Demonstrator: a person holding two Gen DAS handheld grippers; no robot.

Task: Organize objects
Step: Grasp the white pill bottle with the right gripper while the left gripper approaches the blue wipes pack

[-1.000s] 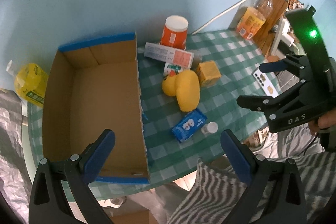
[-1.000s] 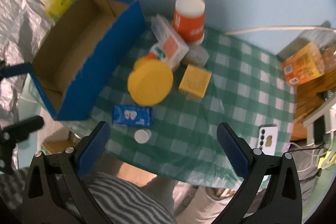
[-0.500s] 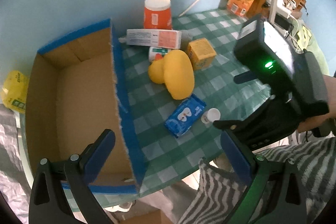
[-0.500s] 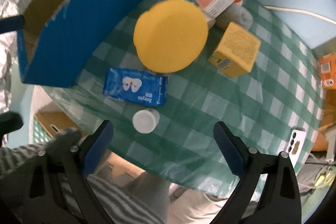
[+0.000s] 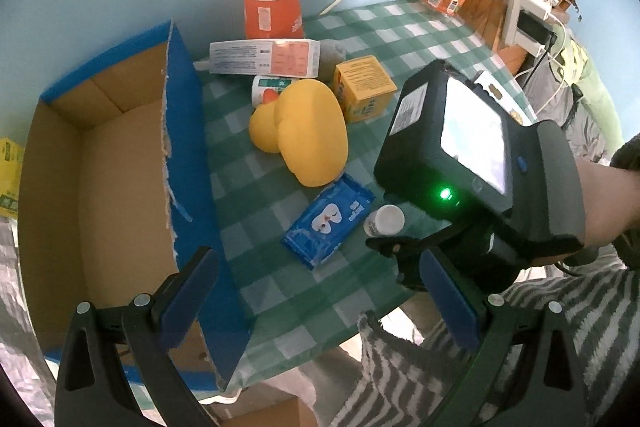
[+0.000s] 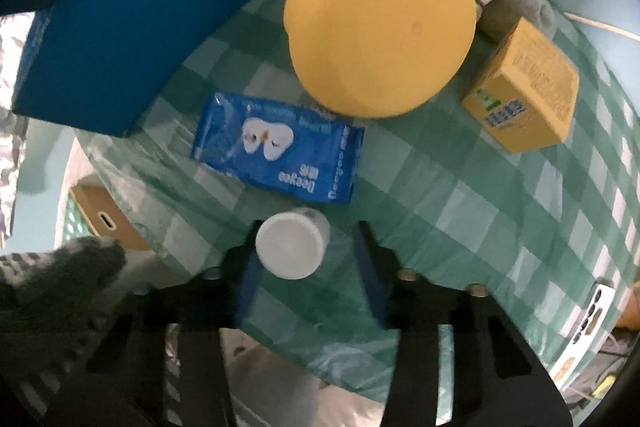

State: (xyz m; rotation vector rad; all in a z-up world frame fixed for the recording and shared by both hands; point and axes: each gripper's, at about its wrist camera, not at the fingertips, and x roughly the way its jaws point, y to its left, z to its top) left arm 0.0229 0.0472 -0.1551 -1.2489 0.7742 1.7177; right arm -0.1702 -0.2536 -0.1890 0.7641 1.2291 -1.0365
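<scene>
With the cardboard box (image 5: 120, 163) empty, sorting has barely begun: right gripper (image 6: 308, 259) brackets the white-capped bottle (image 6: 290, 247) near the table edge, jaws not clenched; left gripper (image 5: 320, 299) hangs spread, empty.

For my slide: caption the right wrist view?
Right claw straddling a white-capped bottle beside blue wipes.

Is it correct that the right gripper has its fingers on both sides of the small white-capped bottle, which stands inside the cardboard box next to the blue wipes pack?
Not quite. The small white-capped bottle stands on the checked tablecloth, outside the cardboard box. The rest holds: the right gripper has its fingers on both sides of it, and the blue wipes pack lies beside it. The right wrist view shows this.
</scene>
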